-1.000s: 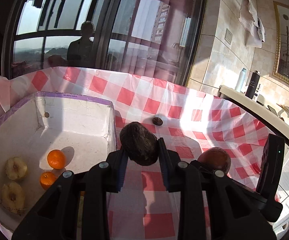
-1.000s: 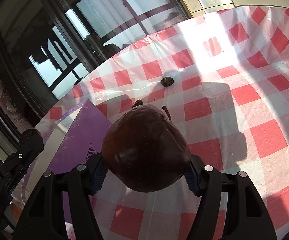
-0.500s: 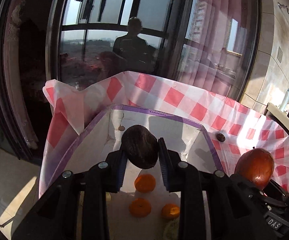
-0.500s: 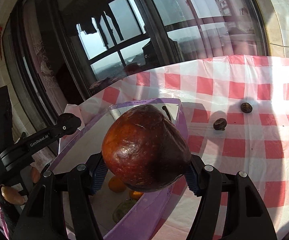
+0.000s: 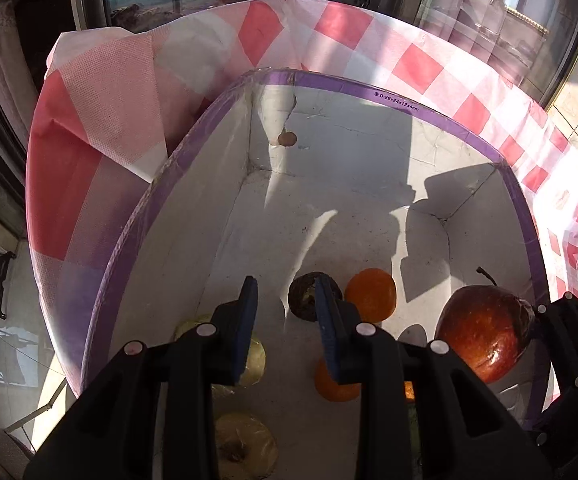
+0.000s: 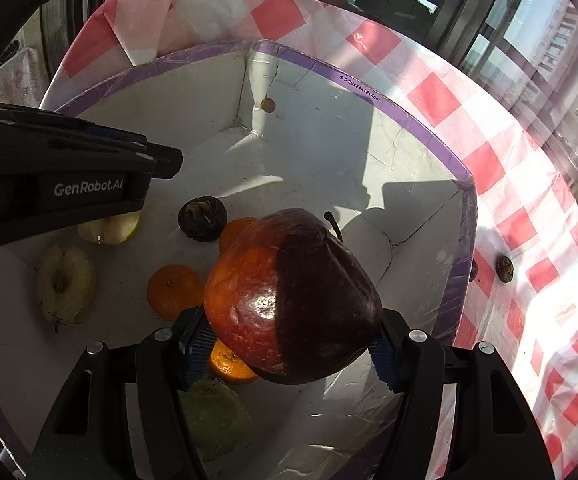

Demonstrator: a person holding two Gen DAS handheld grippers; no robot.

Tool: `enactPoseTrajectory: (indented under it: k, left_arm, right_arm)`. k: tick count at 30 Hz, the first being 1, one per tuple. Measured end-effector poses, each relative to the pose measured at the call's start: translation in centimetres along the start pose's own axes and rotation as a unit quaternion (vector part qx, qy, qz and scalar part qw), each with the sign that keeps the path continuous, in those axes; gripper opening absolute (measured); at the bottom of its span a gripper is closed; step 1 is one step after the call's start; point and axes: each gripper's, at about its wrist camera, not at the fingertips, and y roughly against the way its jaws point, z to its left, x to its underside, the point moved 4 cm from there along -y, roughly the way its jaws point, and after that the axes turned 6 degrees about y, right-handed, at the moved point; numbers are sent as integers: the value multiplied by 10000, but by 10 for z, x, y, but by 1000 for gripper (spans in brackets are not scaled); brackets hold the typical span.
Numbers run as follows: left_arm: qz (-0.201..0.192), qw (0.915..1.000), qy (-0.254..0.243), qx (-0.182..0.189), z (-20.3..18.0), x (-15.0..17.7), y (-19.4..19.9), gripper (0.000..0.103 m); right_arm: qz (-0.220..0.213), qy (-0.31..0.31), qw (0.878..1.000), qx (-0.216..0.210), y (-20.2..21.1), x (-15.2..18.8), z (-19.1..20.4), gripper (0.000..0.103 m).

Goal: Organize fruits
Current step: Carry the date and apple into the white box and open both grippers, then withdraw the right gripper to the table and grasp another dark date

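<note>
My left gripper (image 5: 285,316) is open above the floor of the white box with a purple rim (image 5: 369,92). The dark wrinkled fruit (image 5: 307,296) lies on the box floor beside an orange (image 5: 371,294), free of the fingers; it also shows in the right wrist view (image 6: 202,218). My right gripper (image 6: 289,354) is shut on a red apple (image 6: 293,300) and holds it over the box. The apple shows in the left wrist view (image 5: 485,330).
In the box lie oranges (image 6: 173,290), apple halves (image 6: 65,280) and a green fruit (image 6: 213,420). Two small dark fruits (image 6: 504,268) lie on the red-checked tablecloth (image 6: 509,184) right of the box. Windows stand behind the table edge.
Both grippers moved left and down over the box. My left gripper opened and the dark fruit dropped to the box floor. The right still holds the apple.
</note>
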Motion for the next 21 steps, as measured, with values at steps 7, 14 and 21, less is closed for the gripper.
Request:
enactPoseTrajectory:
  k: [7, 14, 21]
  left_arm:
    - [-234, 9997, 43, -77, 4, 4, 11, 72]
    - [-627, 9979, 185, 34, 7, 2, 26, 89]
    - [-1047, 9938, 347, 138, 10, 1, 42, 94]
  right_arm:
    - [10, -123, 9999, -90, 0, 3, -3, 64]
    - [-440, -484, 9978, -113, 10, 2, -9, 71]
    - [-1058, -656, 9921, 183, 25, 8, -14, 78]
